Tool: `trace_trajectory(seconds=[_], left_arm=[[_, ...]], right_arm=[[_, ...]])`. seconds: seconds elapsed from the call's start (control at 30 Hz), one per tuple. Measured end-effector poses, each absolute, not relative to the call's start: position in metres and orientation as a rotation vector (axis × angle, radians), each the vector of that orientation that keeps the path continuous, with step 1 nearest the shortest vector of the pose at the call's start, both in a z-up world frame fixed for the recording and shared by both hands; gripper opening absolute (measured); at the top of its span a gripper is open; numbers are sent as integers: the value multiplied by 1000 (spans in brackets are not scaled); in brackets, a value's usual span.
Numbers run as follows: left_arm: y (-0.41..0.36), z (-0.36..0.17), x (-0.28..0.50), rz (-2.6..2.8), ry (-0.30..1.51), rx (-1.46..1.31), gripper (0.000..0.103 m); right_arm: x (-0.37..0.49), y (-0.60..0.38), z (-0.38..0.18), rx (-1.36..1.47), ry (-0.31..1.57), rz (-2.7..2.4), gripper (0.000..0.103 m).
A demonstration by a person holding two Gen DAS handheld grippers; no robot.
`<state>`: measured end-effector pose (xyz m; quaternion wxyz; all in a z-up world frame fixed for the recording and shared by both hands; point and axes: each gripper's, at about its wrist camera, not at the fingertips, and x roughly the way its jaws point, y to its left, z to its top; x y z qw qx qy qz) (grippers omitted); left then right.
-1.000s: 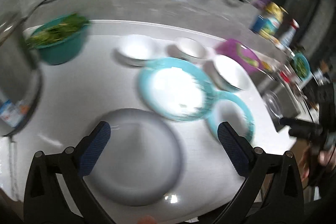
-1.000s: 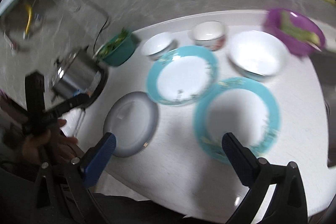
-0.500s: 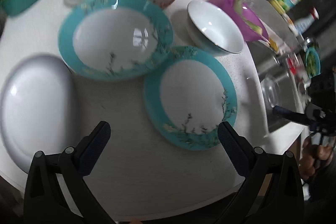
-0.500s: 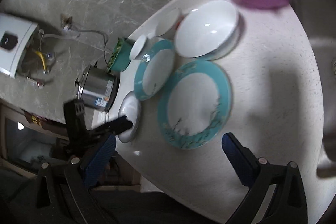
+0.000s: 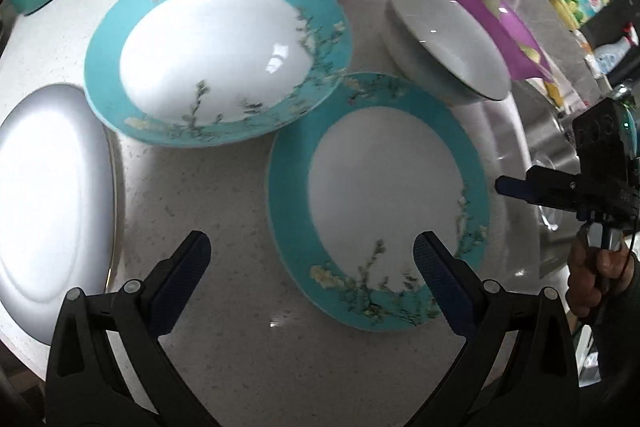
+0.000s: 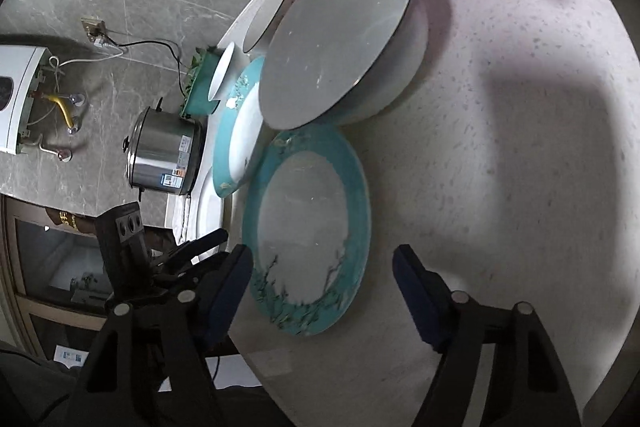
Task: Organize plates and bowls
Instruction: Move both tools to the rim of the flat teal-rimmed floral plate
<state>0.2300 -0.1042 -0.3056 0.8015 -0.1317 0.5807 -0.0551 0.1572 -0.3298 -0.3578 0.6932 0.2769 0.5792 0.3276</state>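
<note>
Your left gripper (image 5: 306, 255) hangs wide open and empty at the bottom of its frame, its right finger over the near teal plate (image 5: 380, 203). Your right gripper (image 6: 322, 269) is also spread wide, holding nothing, just beside that same plate (image 6: 308, 227). A 2nd teal plate (image 5: 218, 51) sits upper left, overlapping the 1st plate's rim. A white plate (image 5: 52, 195) lies at the left edge; 3 bowls line the top.
</note>
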Motion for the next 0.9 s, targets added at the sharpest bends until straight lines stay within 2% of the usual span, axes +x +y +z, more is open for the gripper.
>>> trace_trajectory(seconds=[0.1,0.2,0.27,0.6,0.73,0.77,0.87,0.9], left_arm=[[-97,-316,233,-102,1256,-320,101],[-98,-323,235,-109,1263,-327,91],[-96,-325,235,-116,1268,-326,76],[-104,-325,243,-139,1267,-317,75],[-108,-324,246,-154,1262,-316,74],[-109,-324,247,-157,1260,-310,67],[-110,-324,249,-160,1257,-312,55],[-110,-324,250,-157,1256,-307,54]], right_arm=[[161,-332,-364,629,1301,746,75],[166,-331,-369,637,1309,764,70],[170,-328,-370,632,1312,778,65],[175,-321,-374,613,1327,827,58],[174,-316,-377,615,1338,840,52],[175,-315,-377,617,1339,839,51],[176,-313,-378,628,1343,839,50],[176,-311,-377,622,1344,840,50]])
